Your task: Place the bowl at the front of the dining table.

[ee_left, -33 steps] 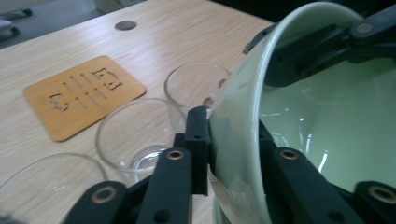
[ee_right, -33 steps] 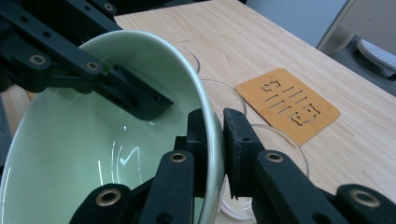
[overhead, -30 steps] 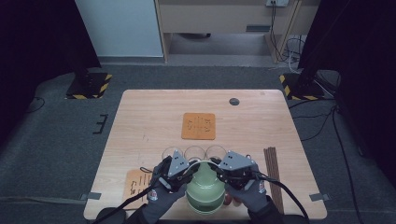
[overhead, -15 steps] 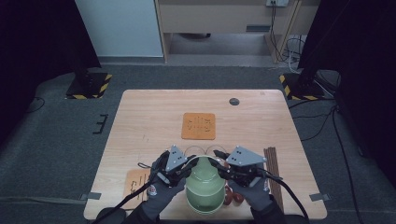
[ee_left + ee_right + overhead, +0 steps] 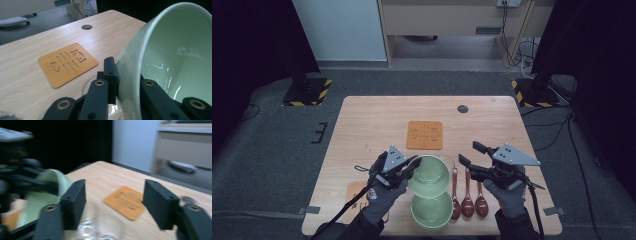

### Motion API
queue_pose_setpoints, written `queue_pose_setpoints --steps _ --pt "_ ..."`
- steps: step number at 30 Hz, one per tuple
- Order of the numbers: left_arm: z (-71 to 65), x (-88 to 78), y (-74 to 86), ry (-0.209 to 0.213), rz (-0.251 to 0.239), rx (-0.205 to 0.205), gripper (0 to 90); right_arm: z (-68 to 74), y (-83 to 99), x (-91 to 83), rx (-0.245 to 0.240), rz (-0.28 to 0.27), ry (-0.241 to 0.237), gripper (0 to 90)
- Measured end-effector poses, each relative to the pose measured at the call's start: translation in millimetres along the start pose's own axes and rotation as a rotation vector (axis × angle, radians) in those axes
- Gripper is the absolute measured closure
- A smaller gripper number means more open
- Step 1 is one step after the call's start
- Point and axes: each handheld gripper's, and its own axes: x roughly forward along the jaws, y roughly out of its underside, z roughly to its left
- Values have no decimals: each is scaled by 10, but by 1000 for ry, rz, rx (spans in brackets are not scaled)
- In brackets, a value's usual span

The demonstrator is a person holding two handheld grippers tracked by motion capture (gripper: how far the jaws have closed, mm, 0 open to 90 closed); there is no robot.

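Since the earlier frames the right gripper [image 5: 466, 153] has drawn away to the right of the upper green bowl [image 5: 429, 175], and its jaws have just been opening, with nothing between them; that bowl now hangs from the left gripper [image 5: 412, 167] alone, tilted on edge.

Near edge of the table [image 5: 362, 120]: a lower green bowl [image 5: 432, 211] sits upright on the wood, with 3 brown spoons [image 5: 467, 196] lying side by side just to its right. The person's gloved hands come in from below, 1 on each gripper.

Above the lower bowl: the upper green bowl is clear of it and tipped. In the left gripper view the 2 black jaws are pinched on the rim of this bowl [image 5: 172, 57], 1 jaw outside the wall and 1 inside.

Right of the bowls: the right gripper is held over the spoons, jaws spread wide and touching nothing. Its own view shows clear glasses [image 5: 100, 225] below the gap, blurred.

Middle of the table: an orange coaster [image 5: 425, 135] lies flat, well apart from both grippers. Far edge: a round dark cable hole [image 5: 462, 108].
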Motion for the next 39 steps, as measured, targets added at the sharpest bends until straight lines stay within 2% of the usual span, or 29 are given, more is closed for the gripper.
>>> queue_pose_setpoints --steps 3,7,10,12,20,23,27,33,39 --pt "34 -9 -48 -6 -9 0 822 -217 84 -28 42 33 95 287" --pt "84 -15 -133 -11 -27 0 822 -475 254 -47 120 89 177 272" --pt "122 -4 -199 -19 -35 3 822 -635 388 -57 118 138 263 254" --pt "151 10 -249 -23 -44 0 822 -791 514 -71 115 184 339 236" --pt "283 109 -390 -41 -54 -13 822 -1258 939 -119 172 293 511 210" --pt "354 165 -430 -47 -52 -18 822 -1385 1067 -140 186 322 552 198" --pt "419 214 -459 -57 -49 -26 822 -1472 1147 -177 217 335 558 187" --pt "544 317 -538 -73 -47 -40 822 -1587 1265 -229 225 357 575 174" --pt "647 441 -596 -87 -38 -59 822 -1666 1416 -231 218 422 602 169"
